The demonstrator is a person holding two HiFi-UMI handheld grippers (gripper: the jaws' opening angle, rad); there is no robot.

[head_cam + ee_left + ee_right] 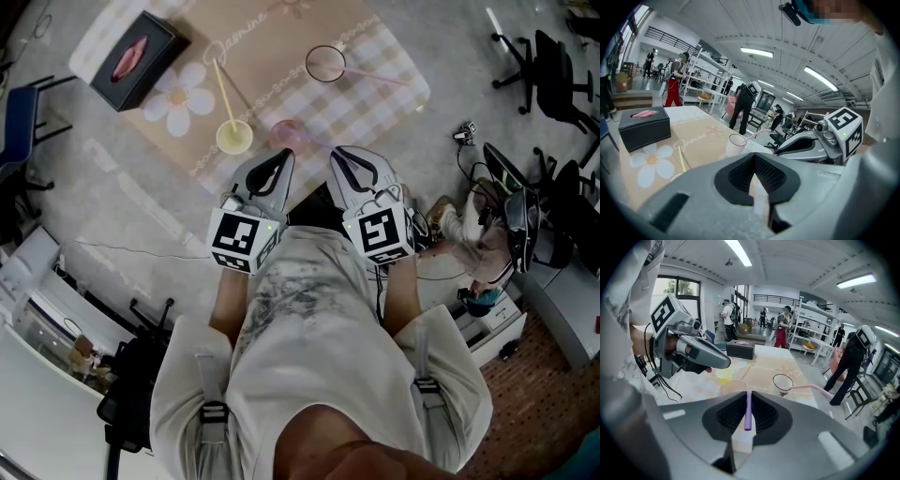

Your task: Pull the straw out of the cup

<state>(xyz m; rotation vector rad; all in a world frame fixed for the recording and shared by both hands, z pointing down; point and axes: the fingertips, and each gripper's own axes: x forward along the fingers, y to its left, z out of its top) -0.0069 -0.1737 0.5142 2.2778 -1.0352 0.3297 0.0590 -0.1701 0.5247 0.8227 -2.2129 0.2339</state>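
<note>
The right gripper [748, 397] has its jaws narrowed onto a thin, pale-lilac straw [748, 414] running lengthwise between the pads. A translucent pink cup [732, 386] sits just beyond the fingertips. The left gripper [754, 158] has its jaws together, empty.

Workshop hall: shelving racks [806, 326], office chairs [553, 66] (striplights [757, 52]).

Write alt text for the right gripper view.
The right hand-held gripper pinches a purple straw between its jaws, just short of a pink cup on a floral table mat. The left hand-held gripper hangs at the left.
</note>
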